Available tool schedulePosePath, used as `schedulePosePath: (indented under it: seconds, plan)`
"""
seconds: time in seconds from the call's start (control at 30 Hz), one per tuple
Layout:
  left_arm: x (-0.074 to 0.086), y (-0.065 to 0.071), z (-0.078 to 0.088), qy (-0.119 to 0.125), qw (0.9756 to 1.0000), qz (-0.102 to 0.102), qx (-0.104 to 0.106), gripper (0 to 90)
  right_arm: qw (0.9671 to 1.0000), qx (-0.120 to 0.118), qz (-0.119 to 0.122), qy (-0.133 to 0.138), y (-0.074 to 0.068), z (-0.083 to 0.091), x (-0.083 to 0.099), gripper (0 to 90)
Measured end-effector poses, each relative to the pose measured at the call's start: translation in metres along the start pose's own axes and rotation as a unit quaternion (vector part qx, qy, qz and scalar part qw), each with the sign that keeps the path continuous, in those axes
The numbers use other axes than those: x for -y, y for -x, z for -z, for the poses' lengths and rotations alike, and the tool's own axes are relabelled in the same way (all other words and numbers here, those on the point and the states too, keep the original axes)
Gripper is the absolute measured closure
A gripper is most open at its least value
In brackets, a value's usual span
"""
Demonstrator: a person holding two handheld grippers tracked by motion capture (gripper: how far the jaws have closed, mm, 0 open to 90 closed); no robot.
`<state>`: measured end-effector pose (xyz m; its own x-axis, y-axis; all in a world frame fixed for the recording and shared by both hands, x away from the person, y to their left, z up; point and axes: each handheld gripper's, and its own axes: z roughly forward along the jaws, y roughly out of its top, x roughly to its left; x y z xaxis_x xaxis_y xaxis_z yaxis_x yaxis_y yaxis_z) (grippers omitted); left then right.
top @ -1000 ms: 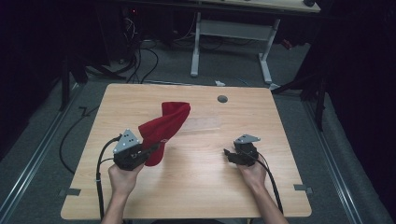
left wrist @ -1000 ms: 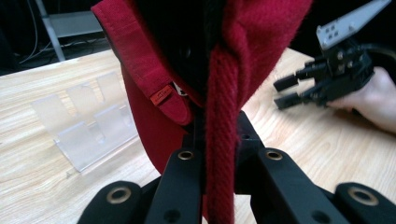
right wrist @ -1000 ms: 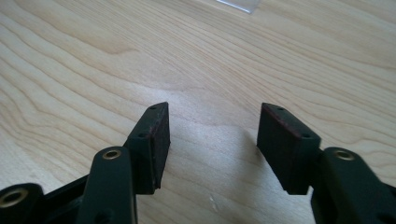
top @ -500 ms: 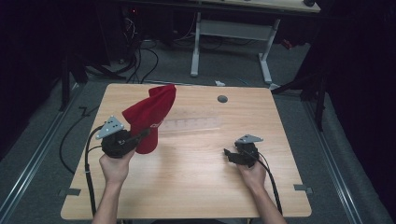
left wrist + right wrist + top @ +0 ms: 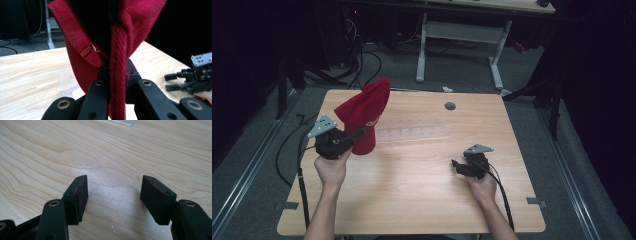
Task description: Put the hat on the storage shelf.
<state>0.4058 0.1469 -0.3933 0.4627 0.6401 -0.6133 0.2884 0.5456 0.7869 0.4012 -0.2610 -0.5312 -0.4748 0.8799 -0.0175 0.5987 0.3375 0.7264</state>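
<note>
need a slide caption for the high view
Left claw shut on a red hat, lifted above the wooden table; right claw open and empty.

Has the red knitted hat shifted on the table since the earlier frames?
Yes. The red knitted hat, clamped in the left tongs, has moved left and up, away from the grey round table grommet.
</note>
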Motion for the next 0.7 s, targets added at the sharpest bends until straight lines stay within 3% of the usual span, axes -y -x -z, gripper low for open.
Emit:
schedulePosePath:
  seconds: [0.17,0.4,0.7]
  plan:
    - [-0.005,-0.004,-0.007,0.005,1.0,0.001,-0.005,84.5,1.0,0.0,0.0,0.0,0.0,0.0,0.0,38.4]
    - [-0.012,-0.017,-0.016,0.015,0.9995,0.008,-0.027,84.4,1.0,-0.001,0.0,-0.001,-0.001,0.0,0.0,37.6]
    - [-0.012,-0.018,-0.038,0.026,0.9992,0.01,-0.027,84.4,1.0,-0.001,0.0,-0.001,-0.001,0.0,0.0,37.5]
